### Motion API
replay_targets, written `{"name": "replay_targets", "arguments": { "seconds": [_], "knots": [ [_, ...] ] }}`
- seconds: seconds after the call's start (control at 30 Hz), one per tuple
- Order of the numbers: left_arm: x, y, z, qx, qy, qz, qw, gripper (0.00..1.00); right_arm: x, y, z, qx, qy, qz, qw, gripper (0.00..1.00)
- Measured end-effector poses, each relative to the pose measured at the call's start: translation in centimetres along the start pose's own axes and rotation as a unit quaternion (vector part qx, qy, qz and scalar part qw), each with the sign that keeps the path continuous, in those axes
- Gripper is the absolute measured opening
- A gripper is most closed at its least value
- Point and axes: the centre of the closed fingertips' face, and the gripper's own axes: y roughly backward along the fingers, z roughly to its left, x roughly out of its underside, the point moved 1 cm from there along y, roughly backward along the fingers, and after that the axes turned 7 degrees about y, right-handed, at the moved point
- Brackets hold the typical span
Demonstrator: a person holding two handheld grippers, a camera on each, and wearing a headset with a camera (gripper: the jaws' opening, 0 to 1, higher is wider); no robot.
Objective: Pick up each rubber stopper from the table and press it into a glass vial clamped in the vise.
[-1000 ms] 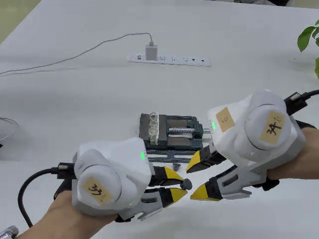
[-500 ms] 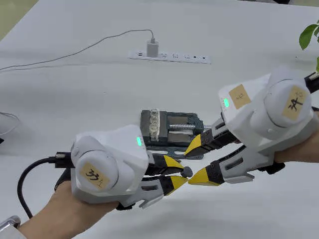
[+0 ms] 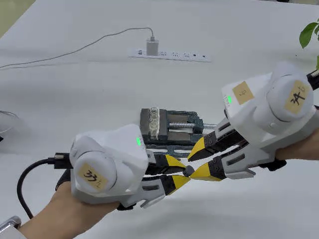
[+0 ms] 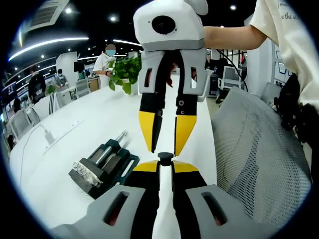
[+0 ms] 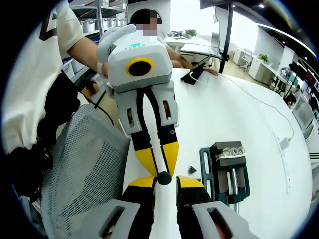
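Closing on stopper (image 3: 188, 171), right gripper (image 3: 191, 167)

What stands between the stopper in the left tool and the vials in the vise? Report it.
Nothing lies on the table between the rubber stopper, pinched in the left tool, and the vials in the vise. The right tool, jaws open, flanks the stopper, crowding its way out.

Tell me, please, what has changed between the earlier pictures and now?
The right claw moved in towards the left claw, its jaws narrowed, and it now reaches the rubber stopper that the left claw holds. Nothing was let go. The vise with its vials stayed as it was.
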Motion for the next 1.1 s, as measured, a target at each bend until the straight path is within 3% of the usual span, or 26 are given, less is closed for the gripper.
{"name": "replay_targets", "arguments": {
  "seconds": [0.63,1.1],
  "knots": [
    [0.26,0.07,-0.11,-0.001,0.004,0.000,1.0000,0.05,0.05,-0.56,0.70,-0.016,0.003,0.004,0.9999,0.11],
    [0.21,-0.10,-0.11,0.002,0.021,-0.002,0.9998,0.05,0.30,-0.55,0.48,-0.011,0.014,0.010,0.9998,0.09]
  ]
}}
